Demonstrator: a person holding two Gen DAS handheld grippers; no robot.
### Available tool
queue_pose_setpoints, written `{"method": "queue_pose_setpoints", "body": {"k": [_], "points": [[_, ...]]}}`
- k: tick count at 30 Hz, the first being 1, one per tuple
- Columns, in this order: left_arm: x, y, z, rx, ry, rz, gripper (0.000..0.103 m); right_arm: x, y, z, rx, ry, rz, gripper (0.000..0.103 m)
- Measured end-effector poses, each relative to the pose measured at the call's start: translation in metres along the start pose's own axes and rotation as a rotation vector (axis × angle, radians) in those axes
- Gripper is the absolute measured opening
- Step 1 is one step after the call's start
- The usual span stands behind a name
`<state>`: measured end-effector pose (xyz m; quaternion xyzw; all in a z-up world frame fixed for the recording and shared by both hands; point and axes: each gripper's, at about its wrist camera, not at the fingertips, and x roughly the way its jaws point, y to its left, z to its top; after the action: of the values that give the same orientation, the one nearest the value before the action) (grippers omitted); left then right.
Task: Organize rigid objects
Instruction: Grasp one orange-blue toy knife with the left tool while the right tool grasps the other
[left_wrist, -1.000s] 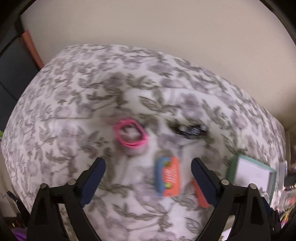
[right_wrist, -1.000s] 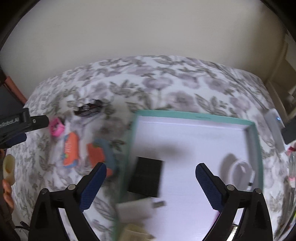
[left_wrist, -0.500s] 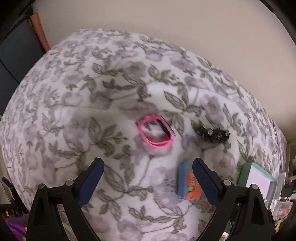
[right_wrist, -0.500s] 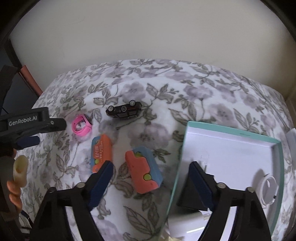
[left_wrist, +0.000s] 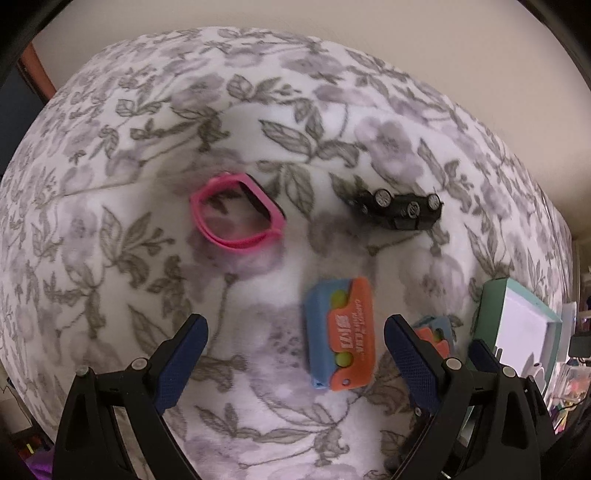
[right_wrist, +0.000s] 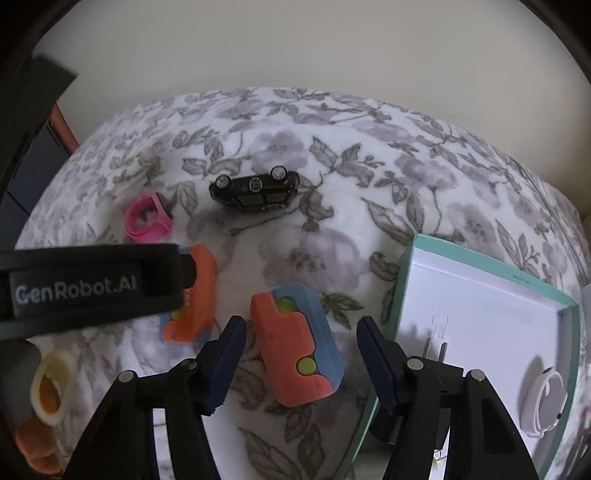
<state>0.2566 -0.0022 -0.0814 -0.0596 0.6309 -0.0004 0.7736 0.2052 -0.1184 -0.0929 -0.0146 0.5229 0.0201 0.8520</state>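
R gripper (right_wrist: 299, 354) sits nearest, black frame w/ dark blue textured pads; jaws about half-wide and closing, w/ an orange-and-blue block (right_wrist: 297, 345) between them, pads not yet pressing on it. Block is hard plastic, boxy w/ rounded corners, wavy seam between orange and blue halves, two yellow-green dots on its face. It lies on the floral cloth (right_wrist: 332, 155), soft fuzzy fabric, white w/ grey leaves and mauve blooms.

L gripper (left_wrist: 295, 343) has same build, jaws wide, nothing held; a second orange-and-blue block (left_wrist: 341, 338) lies on the cloth between its pads, untouched, orange face w/ white lettering.

Just right of the first block: teal box (right_wrist: 404, 280), shallow cardboard tray, white inside. In it a white watch-style band (right_wrist: 543, 398), smooth and looped, plus two metal prongs near the R pad; what they belong to can't be told.

Farther back: pink band (left_wrist: 236, 212), rubbery loop w/ a black face, lying on its side. Beyond, well apart from it, a black toy car (right_wrist: 255, 188), glossy, flipped over w/ silver wheels up.
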Motion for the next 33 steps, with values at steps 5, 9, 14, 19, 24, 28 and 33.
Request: {"method": "queue_pose_setpoints", "body": {"k": [5, 9, 14, 19, 24, 28, 33], "points": [[0.006, -0.011, -0.003, 0.034, 0.005, 0.021, 0.096, 0.01, 0.007, -0.004, -0.027, 0.033, -0.017, 0.055], [0.009, -0.015, -0.005, 0.041, 0.009, 0.042, 0.096, 0.01, 0.004, -0.006, 0.0, 0.054, 0.028, 0.048], [0.019, -0.022, -0.005, 0.049, 0.006, 0.078, 0.096, 0.01, 0.005, -0.007, 0.003, 0.06, 0.042, 0.048], [0.025, -0.023, -0.006, 0.047, 0.003, 0.063, 0.096, 0.012, 0.011, -0.008, -0.023, 0.053, 0.012, 0.048], [0.041, -0.024, -0.009, 0.051, 0.016, 0.064, 0.096, 0.013, 0.014, -0.009, -0.031, 0.047, 0.009, 0.048], [0.049, -0.027, -0.011, 0.06, 0.012, 0.092, 0.095, 0.012, 0.015, -0.01, -0.033, 0.044, 0.011, 0.048], [0.049, -0.025, -0.01, 0.056, 0.003, 0.085, 0.087, 0.011, 0.013, -0.011, -0.032, 0.041, 0.012, 0.048]]}}
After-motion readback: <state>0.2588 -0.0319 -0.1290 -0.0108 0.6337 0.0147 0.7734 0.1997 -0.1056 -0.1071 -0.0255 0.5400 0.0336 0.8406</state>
